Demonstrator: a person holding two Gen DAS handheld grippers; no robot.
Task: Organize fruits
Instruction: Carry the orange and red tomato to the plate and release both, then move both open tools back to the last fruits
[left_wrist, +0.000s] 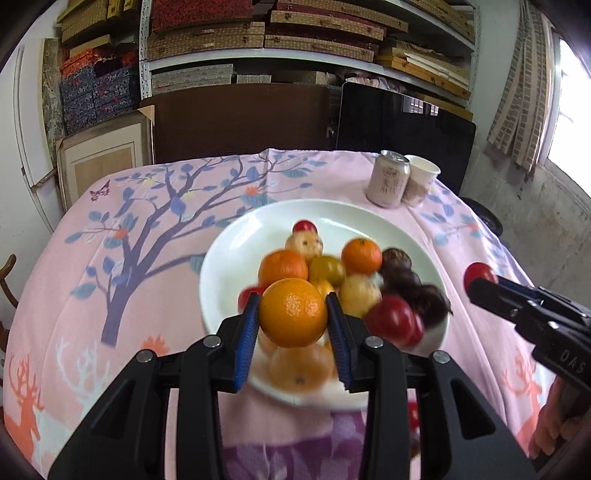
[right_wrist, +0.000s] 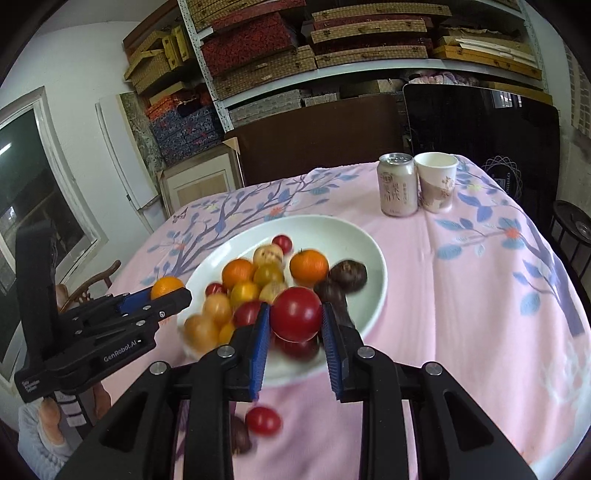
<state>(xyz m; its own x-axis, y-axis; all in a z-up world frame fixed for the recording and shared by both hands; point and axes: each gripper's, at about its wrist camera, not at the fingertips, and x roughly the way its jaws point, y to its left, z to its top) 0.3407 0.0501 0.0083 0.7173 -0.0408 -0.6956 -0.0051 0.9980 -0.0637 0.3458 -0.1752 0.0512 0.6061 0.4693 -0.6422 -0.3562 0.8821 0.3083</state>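
Note:
My left gripper (left_wrist: 292, 316) is shut on an orange (left_wrist: 293, 313), held above the near side of a white plate (left_wrist: 229, 258). The plate carries several oranges, yellow and red tomatoes and dark round fruits. My right gripper (right_wrist: 295, 319) is shut on a red tomato (right_wrist: 296, 313), raised over the plate (right_wrist: 365, 243). From the right wrist view the left gripper (right_wrist: 168, 291) shows at the left with its orange (right_wrist: 166, 286). From the left wrist view the right gripper (left_wrist: 476, 280) shows at the right with the tomato (left_wrist: 479, 272).
A drink can (right_wrist: 397, 184) and a paper cup (right_wrist: 437, 181) stand at the far right of the pink tablecloth (right_wrist: 461, 295). A small red tomato (right_wrist: 263, 421) and a dark fruit (right_wrist: 242, 437) lie on the cloth near the front. Shelves with boxes fill the back.

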